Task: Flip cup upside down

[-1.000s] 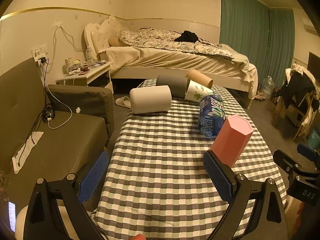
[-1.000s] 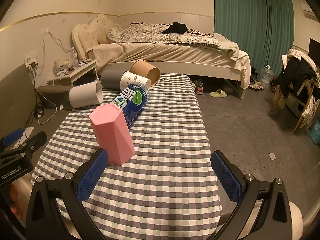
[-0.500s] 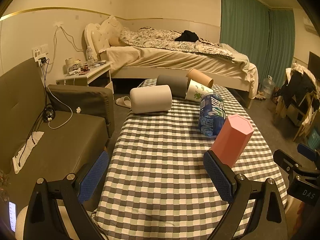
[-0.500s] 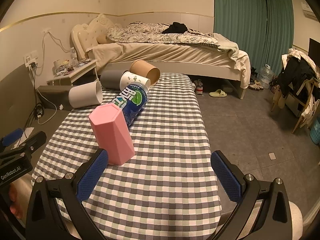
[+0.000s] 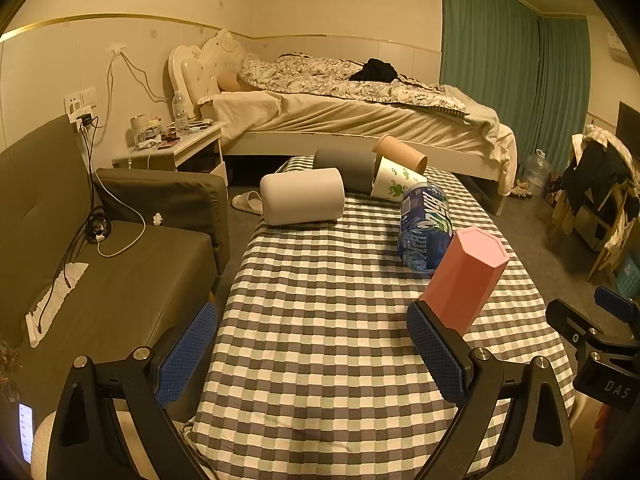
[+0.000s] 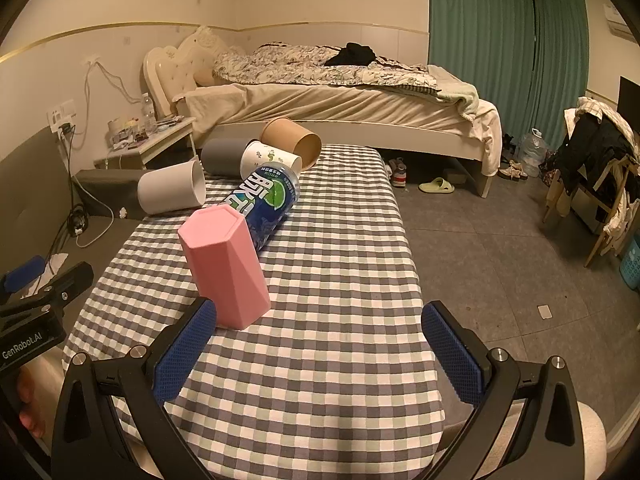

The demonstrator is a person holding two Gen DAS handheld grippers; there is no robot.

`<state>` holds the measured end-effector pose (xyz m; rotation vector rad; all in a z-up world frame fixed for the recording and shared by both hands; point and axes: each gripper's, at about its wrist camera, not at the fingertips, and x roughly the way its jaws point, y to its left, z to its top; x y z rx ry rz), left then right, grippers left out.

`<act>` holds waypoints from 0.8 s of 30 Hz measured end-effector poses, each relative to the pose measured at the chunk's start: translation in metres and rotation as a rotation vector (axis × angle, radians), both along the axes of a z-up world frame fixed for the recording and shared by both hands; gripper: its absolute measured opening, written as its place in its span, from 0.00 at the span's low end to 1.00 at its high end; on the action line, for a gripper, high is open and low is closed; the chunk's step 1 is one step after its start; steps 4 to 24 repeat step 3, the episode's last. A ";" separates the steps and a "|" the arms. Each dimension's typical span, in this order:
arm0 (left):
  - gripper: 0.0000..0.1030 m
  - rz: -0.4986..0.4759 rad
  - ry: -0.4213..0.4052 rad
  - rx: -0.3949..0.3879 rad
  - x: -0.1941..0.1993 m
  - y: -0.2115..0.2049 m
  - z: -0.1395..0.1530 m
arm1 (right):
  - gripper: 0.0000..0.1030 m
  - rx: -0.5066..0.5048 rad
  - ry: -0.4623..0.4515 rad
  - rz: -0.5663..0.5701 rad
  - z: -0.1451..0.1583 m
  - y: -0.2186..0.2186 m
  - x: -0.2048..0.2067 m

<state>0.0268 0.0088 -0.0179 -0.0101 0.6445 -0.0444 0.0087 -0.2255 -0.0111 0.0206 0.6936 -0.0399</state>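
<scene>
A pink hexagonal cup (image 6: 224, 268) stands upside down on the checkered table (image 6: 340, 280), closed base up; it also shows in the left wrist view (image 5: 464, 276). My right gripper (image 6: 318, 356) is open and empty, its left fingertip just in front of the cup. My left gripper (image 5: 312, 352) is open and empty, with the cup just beyond its right fingertip. Each gripper shows at the edge of the other's view.
A blue can-shaped cup (image 6: 268, 200) lies behind the pink cup. A white cup (image 6: 172, 194), a grey cup (image 6: 222, 156), a printed paper cup (image 6: 272, 158) and a brown paper cup (image 6: 290, 142) lie on their sides at the far end. A sofa (image 5: 100, 264) stands left, a bed (image 5: 360, 120) behind.
</scene>
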 end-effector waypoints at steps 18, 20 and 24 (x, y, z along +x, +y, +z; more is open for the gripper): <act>0.96 -0.003 -0.004 0.007 -0.002 0.001 -0.002 | 1.00 0.001 0.001 -0.001 -0.001 0.001 0.000; 0.96 -0.003 -0.004 0.007 -0.002 0.001 -0.002 | 1.00 0.001 0.001 -0.001 -0.001 0.001 0.000; 0.96 -0.003 -0.004 0.007 -0.002 0.001 -0.002 | 1.00 0.001 0.001 -0.001 -0.001 0.001 0.000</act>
